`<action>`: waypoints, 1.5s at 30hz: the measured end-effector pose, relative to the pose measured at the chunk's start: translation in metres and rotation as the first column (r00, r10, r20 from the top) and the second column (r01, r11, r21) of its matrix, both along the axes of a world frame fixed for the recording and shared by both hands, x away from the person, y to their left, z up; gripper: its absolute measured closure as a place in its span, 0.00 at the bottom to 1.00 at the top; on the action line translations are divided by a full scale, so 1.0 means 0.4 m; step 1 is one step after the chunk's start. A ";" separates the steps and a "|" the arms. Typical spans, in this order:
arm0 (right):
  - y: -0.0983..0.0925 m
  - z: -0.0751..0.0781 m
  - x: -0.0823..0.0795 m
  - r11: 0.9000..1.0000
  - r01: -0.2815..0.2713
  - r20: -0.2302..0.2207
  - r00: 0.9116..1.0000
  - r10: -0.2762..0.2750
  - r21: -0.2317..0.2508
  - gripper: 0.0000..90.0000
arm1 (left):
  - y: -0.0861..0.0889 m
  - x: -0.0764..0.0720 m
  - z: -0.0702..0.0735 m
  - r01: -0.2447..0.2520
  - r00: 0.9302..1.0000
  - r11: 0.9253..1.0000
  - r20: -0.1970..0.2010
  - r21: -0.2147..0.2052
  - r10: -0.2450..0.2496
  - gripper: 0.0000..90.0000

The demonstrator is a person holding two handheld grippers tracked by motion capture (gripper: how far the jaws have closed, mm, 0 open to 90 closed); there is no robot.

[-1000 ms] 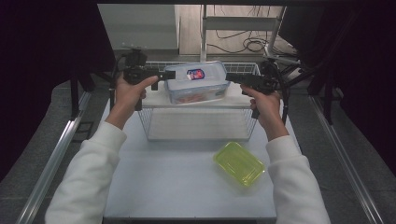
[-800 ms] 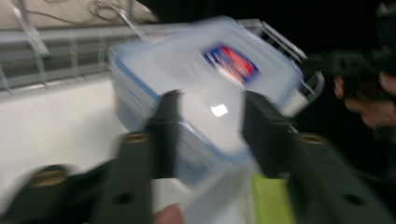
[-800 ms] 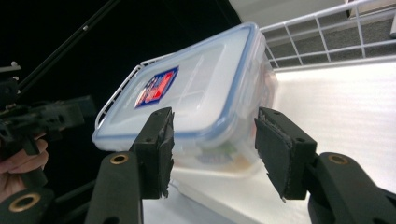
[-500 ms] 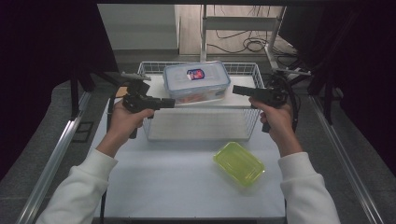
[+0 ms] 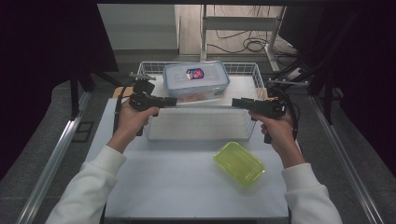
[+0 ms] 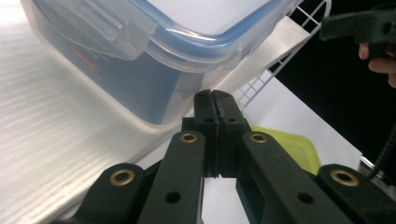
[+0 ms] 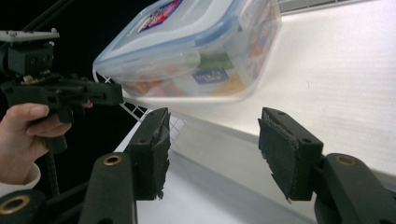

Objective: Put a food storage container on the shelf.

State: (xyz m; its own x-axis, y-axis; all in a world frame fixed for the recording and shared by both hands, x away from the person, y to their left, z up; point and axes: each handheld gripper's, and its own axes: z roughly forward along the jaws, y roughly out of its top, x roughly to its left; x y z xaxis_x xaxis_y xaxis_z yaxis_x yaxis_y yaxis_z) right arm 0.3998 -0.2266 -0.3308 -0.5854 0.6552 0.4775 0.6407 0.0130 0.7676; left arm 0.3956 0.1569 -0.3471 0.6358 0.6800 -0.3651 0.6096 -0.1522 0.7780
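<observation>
Clip-lid food container (image 5: 196, 80), clear with a blue-edged lid and a red-and-blue label, sits on the white liner inside the wire basket (image 5: 246, 69), ahead of and between the two grippers, touched by neither. Left gripper (image 5: 169, 101) points in from its near left corner, its jaws pressed flat together with nothing between them; in the left gripper view the container's lower corner (image 6: 154, 100) lies just beyond the tips. Right gripper (image 5: 236, 102) faces it from the other side, jaws spread and having just been opening, empty, with the container (image 7: 196, 51) well ahead of its pads (image 7: 280, 149) in the right gripper view. Both tools hover level over the basket's front half, apart from the box, which reads as a container set down and let go rather than one about to be lifted. Behind the right gripper, on the bare white table (image 5: 163, 182) outside the basket, a yellow-green lidded box (image 5: 239, 163) lies at an angle, probably the next item for the basket.
</observation>
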 end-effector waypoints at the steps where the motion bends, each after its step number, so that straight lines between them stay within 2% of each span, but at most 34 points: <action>1: -0.001 -0.003 -0.001 1.000 -0.001 -0.002 1.000 0.001 0.003 0.48 | 0.000 0.003 -0.001 -0.003 1.000 1.000 -0.001 0.000 0.003 1.00; 6: -0.002 -0.013 -0.008 1.000 -0.006 -0.002 1.000 0.006 0.007 0.48 | 0.002 0.018 -0.001 -0.015 1.000 1.000 -0.007 0.008 0.015 1.00; 11: -0.003 -0.018 -0.014 1.000 -0.014 -0.001 1.000 0.014 0.005 0.47 | 0.005 0.026 -0.003 -0.021 1.000 1.000 -0.013 -0.002 0.021 1.00; 14: -0.005 -0.020 -0.016 1.000 -0.018 -0.002 1.000 0.018 0.005 0.47 | 0.007 0.026 -0.005 -0.019 1.000 1.000 -0.010 0.008 0.019 1.00; 18: -0.003 -0.024 -0.022 1.000 -0.029 0.001 1.000 0.029 0.002 0.47 | 0.010 0.011 -0.001 -0.009 1.000 1.000 -0.002 0.002 0.009 1.00; 22: -0.006 -0.025 -0.038 0.999 -0.045 0.015 0.999 0.045 0.003 0.47 | 0.023 -0.033 0.004 0.004 1.000 1.000 0.014 -0.003 -0.004 0.97; 25: -0.008 -0.028 -0.051 0.998 -0.055 0.023 0.998 0.055 0.001 0.47 | 0.030 -0.076 -0.001 0.008 1.000 1.000 0.016 -0.009 -0.008 0.86; 27: -0.008 -0.032 -0.059 0.998 -0.063 0.027 0.998 0.063 -0.006 0.47 | 0.032 -0.106 -0.008 0.001 1.000 1.000 0.022 0.006 -0.001 0.70; 30: -0.007 -0.040 -0.073 0.997 -0.072 0.032 0.997 0.073 -0.035 0.47 | 0.037 -0.145 -0.022 0.009 1.000 1.000 0.017 -0.005 -0.009 0.55; 32: -0.007 -0.045 -0.084 0.995 -0.079 0.038 0.996 0.081 -0.058 0.47 | 0.043 -0.168 -0.033 0.010 1.000 1.000 0.014 0.016 -0.010 0.48; 38: -0.014 -0.074 -0.111 0.990 -0.096 0.037 0.994 0.101 -0.101 0.47 | 0.063 -0.219 -0.079 0.040 0.999 0.999 -0.010 0.018 -0.039 0.40; 40: -0.018 -0.088 -0.118 0.989 -0.101 0.029 0.994 0.104 -0.106 0.47 | 0.070 -0.230 -0.096 0.032 0.999 0.999 -0.010 0.037 -0.032 0.38; 45: -0.023 -0.127 -0.133 0.985 -0.108 0.017 0.994 0.111 -0.133 0.47 | 0.089 -0.249 -0.136 0.029 0.999 0.998 -0.020 0.052 -0.028 0.34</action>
State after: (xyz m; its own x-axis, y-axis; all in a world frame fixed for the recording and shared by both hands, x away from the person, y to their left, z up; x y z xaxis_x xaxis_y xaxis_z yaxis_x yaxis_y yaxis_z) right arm 0.3465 -0.2357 -0.3814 -0.6674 0.6429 0.3759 0.6108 0.1838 0.7701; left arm 0.2959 0.1926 -0.4013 0.6481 0.6804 -0.3420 0.6194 -0.2097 0.7565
